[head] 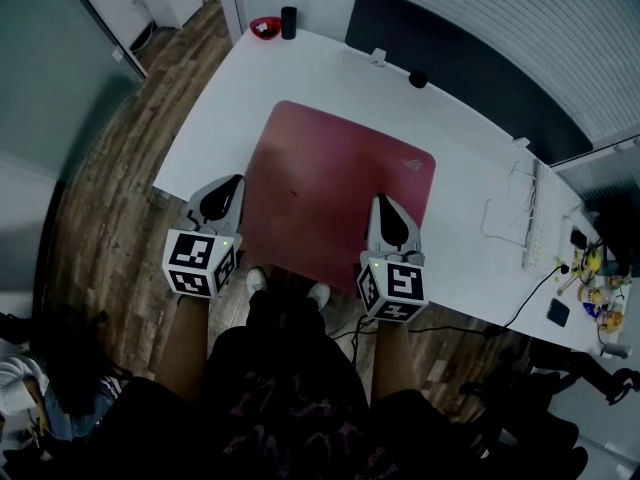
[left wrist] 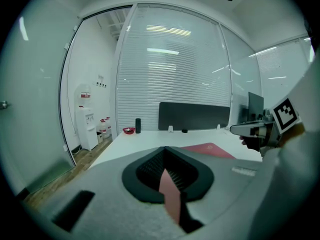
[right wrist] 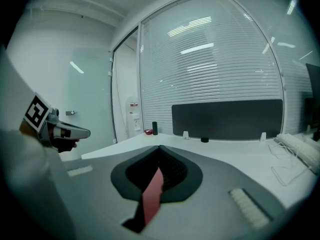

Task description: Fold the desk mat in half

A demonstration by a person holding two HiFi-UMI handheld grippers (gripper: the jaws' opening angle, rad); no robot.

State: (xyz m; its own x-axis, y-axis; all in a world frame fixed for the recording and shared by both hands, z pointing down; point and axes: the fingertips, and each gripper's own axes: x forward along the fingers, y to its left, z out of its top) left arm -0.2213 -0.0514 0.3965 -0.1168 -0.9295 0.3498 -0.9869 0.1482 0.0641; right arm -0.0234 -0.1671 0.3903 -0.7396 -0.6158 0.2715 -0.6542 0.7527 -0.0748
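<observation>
Desk (head: 230, 98) — mat (head: 330, 173) in left claw (head: 235, 184), right claw (head: 382, 203)

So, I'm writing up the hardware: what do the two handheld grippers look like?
They match: the left gripper and right gripper have grey tapered shells with a black teardrop inset, and each carries a cube of black-and-white square markers with a small green light.
</observation>
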